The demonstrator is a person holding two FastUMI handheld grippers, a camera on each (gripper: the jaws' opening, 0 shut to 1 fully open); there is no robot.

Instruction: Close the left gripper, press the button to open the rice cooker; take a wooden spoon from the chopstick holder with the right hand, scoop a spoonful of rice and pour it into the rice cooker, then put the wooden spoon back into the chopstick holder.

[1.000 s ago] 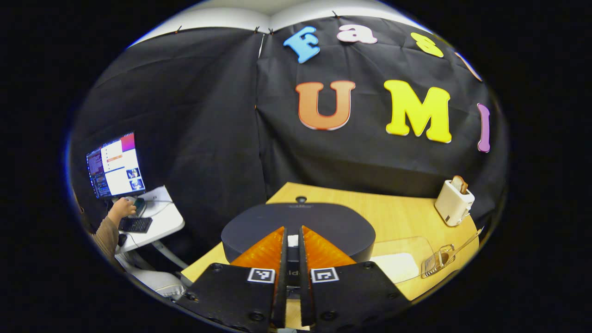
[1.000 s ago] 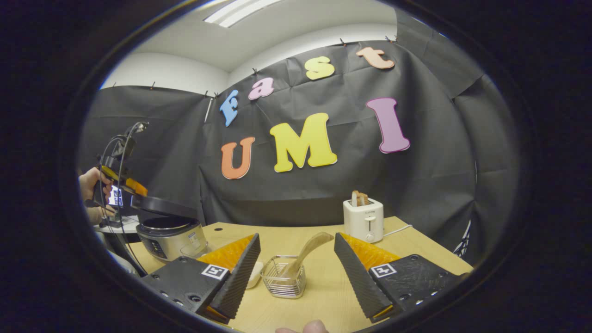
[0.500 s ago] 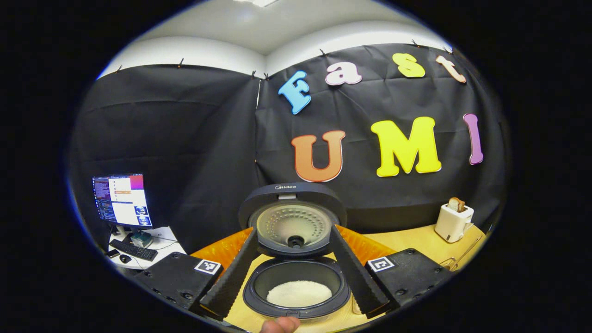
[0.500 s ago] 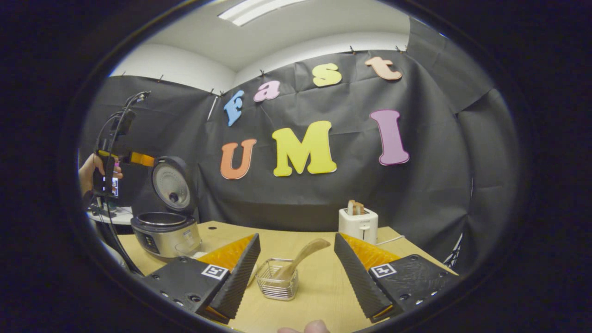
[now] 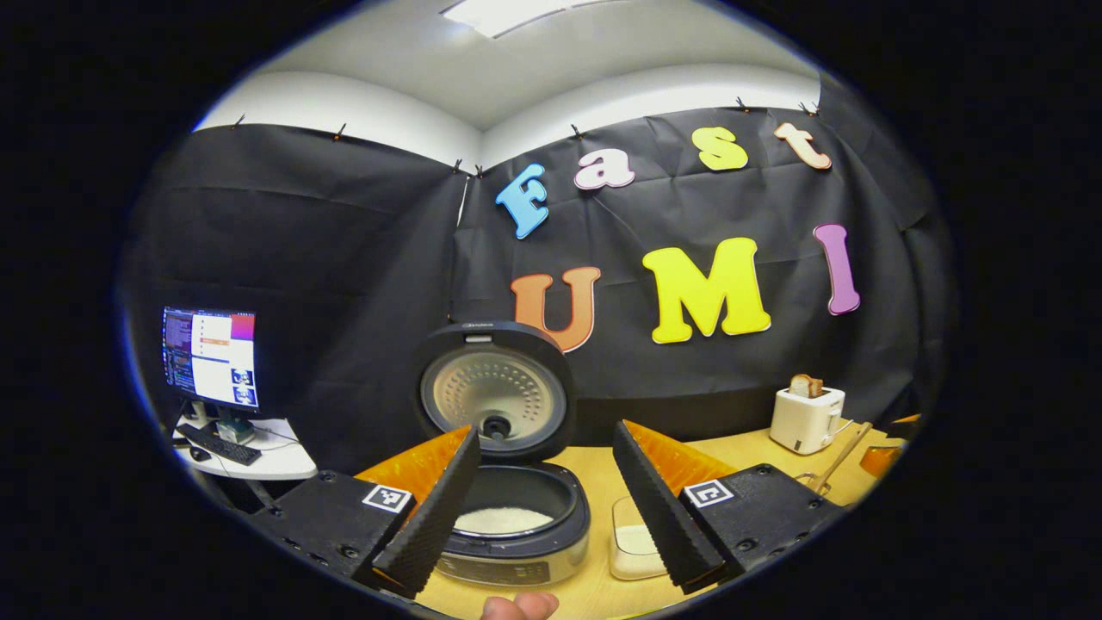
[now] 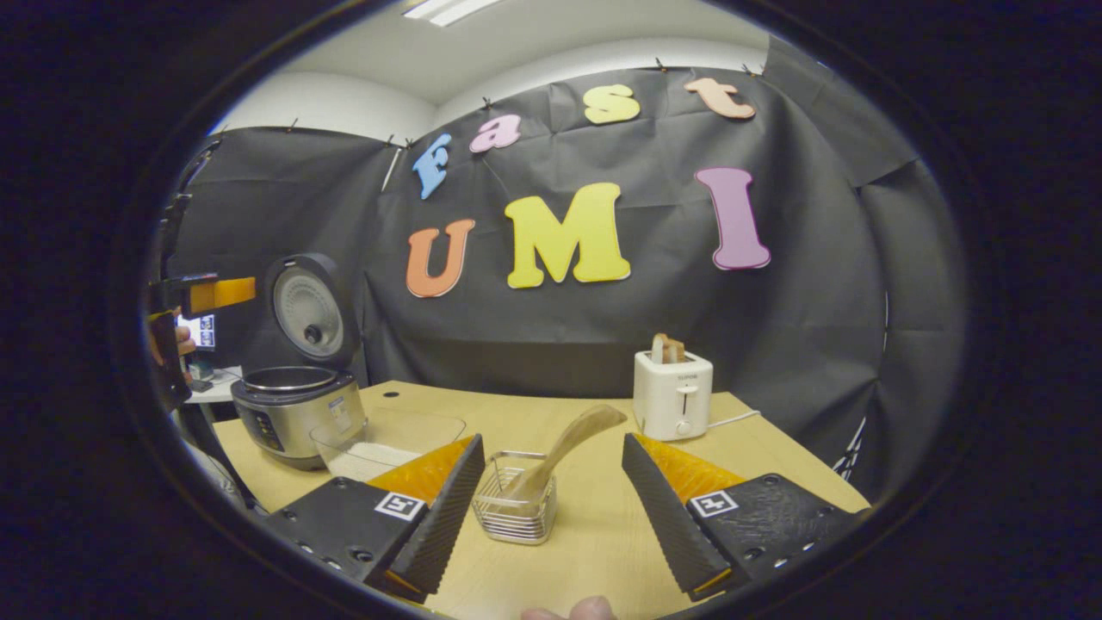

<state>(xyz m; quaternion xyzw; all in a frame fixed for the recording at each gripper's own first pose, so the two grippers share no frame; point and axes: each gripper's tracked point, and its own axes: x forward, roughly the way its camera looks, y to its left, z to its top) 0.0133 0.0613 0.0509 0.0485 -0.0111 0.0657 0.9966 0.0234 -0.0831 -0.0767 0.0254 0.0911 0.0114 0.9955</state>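
both views low over table (image 6: 603, 542), facing wall; share rice cooker (image 5: 516, 517).

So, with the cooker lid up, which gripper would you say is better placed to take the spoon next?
Right. The right gripper is open with the spoon and its holder between its fingers, while the left gripper faces the open cooker.

Bright even ceiling light (image 5: 508, 13), sharp focus, soft shadows, strong fisheye bending at edges
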